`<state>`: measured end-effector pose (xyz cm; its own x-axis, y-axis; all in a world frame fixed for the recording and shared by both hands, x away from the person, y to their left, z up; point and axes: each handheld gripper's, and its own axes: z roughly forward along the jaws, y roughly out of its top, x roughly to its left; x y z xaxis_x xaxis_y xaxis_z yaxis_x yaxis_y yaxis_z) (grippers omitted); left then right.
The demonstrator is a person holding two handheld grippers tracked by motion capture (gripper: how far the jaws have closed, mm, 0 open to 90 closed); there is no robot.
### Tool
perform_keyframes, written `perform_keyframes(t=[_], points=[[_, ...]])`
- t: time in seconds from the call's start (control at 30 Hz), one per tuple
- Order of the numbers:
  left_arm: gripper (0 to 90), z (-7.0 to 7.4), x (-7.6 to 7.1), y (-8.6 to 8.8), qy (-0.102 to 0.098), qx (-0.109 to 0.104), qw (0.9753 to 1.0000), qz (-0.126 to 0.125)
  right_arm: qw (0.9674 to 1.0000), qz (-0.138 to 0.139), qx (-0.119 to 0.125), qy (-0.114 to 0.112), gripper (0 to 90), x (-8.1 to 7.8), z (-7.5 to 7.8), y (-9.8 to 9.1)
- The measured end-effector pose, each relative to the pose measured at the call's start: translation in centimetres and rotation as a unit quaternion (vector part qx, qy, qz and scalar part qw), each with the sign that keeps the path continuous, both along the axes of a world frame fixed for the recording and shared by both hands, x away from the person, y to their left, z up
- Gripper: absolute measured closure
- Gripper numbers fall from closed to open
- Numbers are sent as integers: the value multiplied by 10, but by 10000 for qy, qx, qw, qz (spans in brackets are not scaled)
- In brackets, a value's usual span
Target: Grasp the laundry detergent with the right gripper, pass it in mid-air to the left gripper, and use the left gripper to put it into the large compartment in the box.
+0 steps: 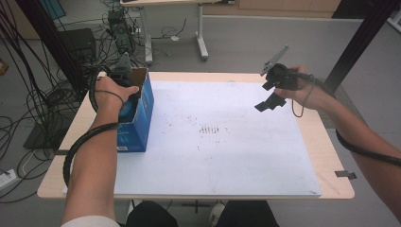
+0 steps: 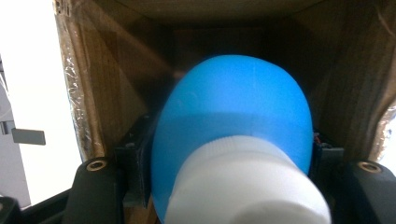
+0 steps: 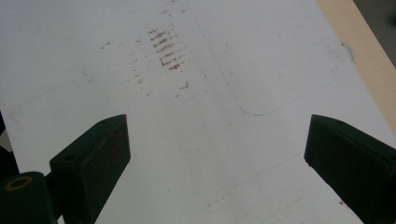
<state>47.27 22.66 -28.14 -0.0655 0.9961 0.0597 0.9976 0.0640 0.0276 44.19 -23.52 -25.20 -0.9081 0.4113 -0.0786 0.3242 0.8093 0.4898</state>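
The blue bottle (image 2: 233, 126) with its white cap (image 2: 243, 186) sits pinched between the jaws of the left tool (image 2: 233, 154), cap end toward the hand and rounded body pointing down into an open cardboard box (image 1: 140, 111) with blue printed sides. In the left gripper view the brown inner walls (image 2: 107, 93) of the box close in around the bottle on both sides and behind it, with a strip of shiny tape along the torn edge, so there is little free room beside the jaws. From above, the box stands on end at the left rear of the bench (image 1: 326, 142), and the person's left hand (image 1: 111, 92) holds the tool at its mouth, the cable looping back along the forearm. A large white sheet (image 1: 227, 156) covers most of the bench, marked with a patch of small brownish smudges (image 1: 210, 130) near its middle and faint pencil outlines. The right tool (image 1: 272, 94) hangs in the air over the far right part of the sheet, well apart from the box, its jaws spread wide with nothing between them. A small dark tag (image 1: 345, 174) lies on the bare wood at the right edge. Beyond the bench, tangled cables (image 1: 28, 94) and another table's legs (image 1: 202, 45) crowd the floor.
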Motion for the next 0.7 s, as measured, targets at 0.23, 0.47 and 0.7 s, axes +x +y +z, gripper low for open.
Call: perform_keyframes(t=[0.23, 0.47, 0.7], points=[[353, 0, 0, 0, -20, -1, 10000, 0, 10000, -6, 19, 0, 69, -1, 0, -1], [353, 0, -1, 0, -26, -7, 10000, 2, 10000, 17, 31, -4, 69, -1, 0, -1], [352, 0, 0, 0, -22, -15, 10000, 8, 10000, 23, 22, 2, 69, -1, -1, 1]])
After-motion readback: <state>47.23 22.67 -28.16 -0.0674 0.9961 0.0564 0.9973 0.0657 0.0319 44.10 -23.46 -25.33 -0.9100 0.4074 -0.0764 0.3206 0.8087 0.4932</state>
